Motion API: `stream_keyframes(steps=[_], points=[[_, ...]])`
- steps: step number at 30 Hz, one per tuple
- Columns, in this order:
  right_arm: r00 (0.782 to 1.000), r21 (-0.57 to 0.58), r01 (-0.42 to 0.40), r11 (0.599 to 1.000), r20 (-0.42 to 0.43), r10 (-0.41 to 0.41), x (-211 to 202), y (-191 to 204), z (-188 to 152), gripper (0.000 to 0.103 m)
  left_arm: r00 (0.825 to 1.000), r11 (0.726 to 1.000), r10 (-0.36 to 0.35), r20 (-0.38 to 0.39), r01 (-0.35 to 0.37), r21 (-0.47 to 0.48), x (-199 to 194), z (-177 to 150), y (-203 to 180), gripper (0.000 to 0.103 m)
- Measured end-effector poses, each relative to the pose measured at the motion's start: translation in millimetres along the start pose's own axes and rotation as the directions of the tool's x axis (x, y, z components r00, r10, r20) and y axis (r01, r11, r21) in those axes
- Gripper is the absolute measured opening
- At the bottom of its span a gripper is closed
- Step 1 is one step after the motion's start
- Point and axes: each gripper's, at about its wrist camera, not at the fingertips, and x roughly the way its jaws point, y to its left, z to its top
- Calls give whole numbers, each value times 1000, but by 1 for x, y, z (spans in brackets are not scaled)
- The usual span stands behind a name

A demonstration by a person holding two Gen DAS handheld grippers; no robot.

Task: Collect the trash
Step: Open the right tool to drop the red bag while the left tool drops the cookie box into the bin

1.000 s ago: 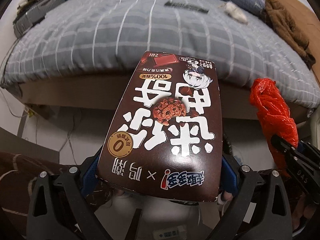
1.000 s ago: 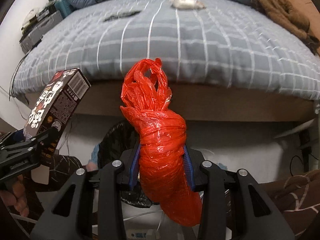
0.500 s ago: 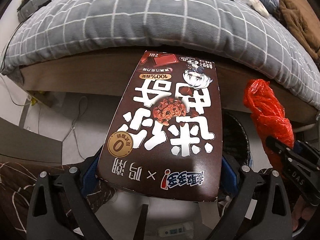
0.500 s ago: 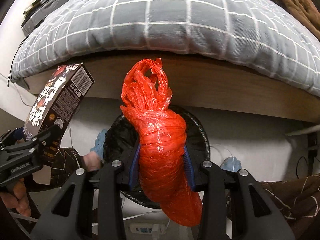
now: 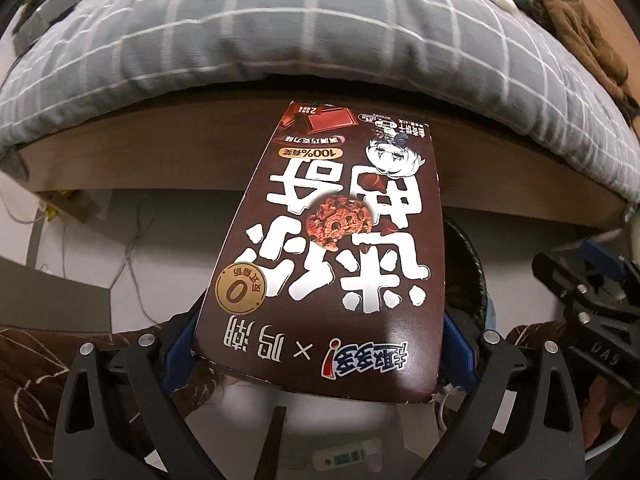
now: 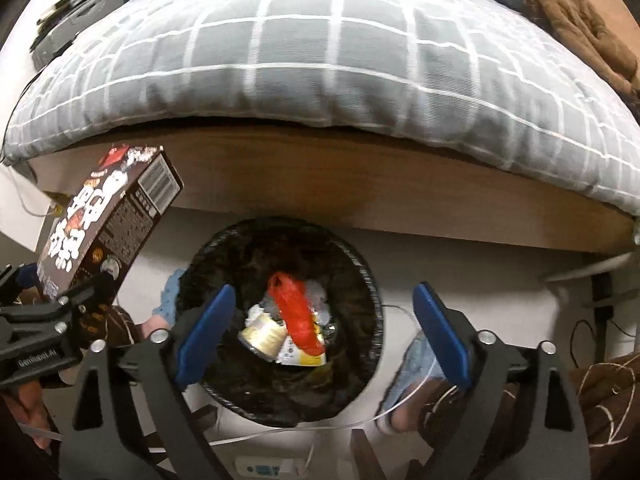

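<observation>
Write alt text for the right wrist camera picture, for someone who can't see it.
The right gripper, its blue-padded jaws opening with nothing between them, points down over a black trash bin where a red plastic bag lies among other trash. At left, the left gripper holds a brown cookie box; a bed with a grey checked duvet fills the top.

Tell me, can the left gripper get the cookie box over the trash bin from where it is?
Probably yes. The left gripper grips the cookie box just beside the trash bin, whose mouth is uncovered; the right gripper, jaws opening and empty, hangs over it and may crowd the way.
</observation>
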Motion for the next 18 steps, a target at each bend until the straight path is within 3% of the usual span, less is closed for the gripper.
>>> stream_keyframes(steps=[10,18], points=[[999,100,40,994,-4,-39,-2,-47,-2,92,998,994,-43,-50,47,95,29,1,-53,94],[999,147,47,988,-8,-46,-5,-66,-2,92,1000,989,-4,-4,5,145,35,-2,-72,97]])
